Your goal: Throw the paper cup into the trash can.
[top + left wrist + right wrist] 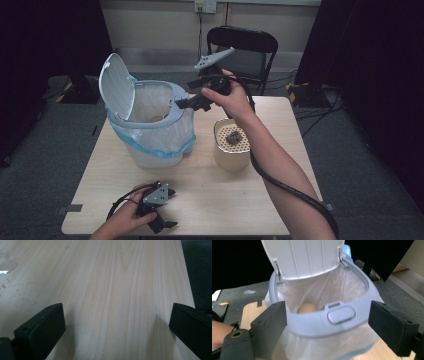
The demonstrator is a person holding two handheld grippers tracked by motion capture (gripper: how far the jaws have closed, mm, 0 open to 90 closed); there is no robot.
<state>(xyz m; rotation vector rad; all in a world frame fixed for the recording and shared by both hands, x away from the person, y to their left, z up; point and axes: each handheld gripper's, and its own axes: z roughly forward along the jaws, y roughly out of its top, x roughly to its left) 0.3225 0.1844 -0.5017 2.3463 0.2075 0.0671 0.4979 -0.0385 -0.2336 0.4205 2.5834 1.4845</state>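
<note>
Pale wood covers the table (200,200), which stands on grey carpet with a black folding chair (243,47) behind it. On its left part stands a small white bin (150,120) lined with a plastic bag (324,290), its lid (116,87) tipped up and back. Inside, a tan rounded object (307,308) lies against the bag. The right gripper (192,103) hangs just at the bin's near rim (337,322), jaws spread wide and holding nothing. Beside the bin, to its right, sits a beige container (231,145) with a perforated top and a dark lump on it. Near the table's front edge the left gripper (162,207) rests low over bare wood, jaws also wide apart and empty.
</note>
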